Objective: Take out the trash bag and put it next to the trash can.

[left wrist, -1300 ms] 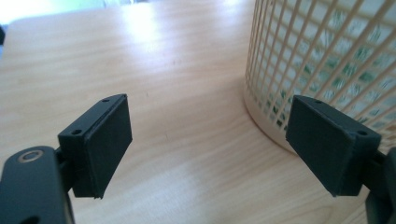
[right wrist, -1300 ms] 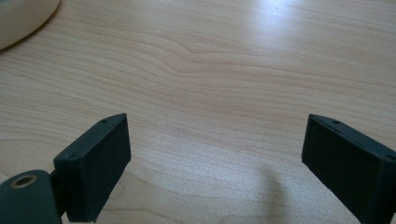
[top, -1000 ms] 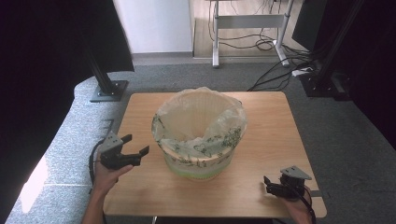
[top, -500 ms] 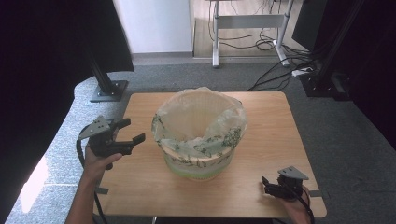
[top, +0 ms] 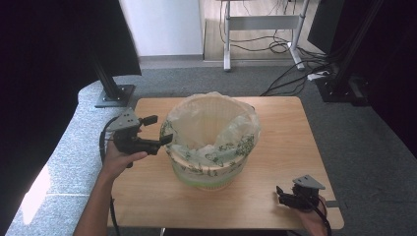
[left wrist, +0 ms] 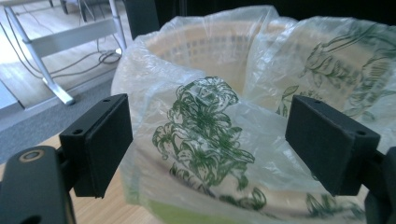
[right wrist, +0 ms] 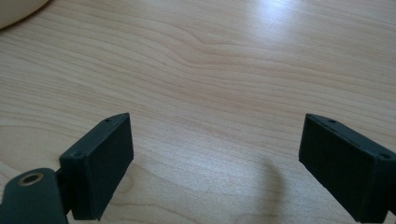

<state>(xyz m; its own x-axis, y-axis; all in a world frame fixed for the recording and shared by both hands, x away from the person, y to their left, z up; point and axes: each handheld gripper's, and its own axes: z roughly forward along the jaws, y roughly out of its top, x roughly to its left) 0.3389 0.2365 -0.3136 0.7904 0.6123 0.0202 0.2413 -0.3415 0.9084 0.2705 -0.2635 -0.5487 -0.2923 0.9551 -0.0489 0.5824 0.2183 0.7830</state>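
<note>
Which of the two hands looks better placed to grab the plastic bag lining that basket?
Probably the left. The left hand-held gripper is open right at the folded-over rim of the clear, green-flowered plastic bag on the round cream basket. The right hand-held gripper sits open, low over the wooden table, apart from the basket.

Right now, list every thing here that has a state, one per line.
left gripper: open, raised, jaws at the bag's folded edge
right gripper: open, low over the table, holding nothing
plastic bag: lining the basket, folded over its rim
basket: upright on the table
</note>
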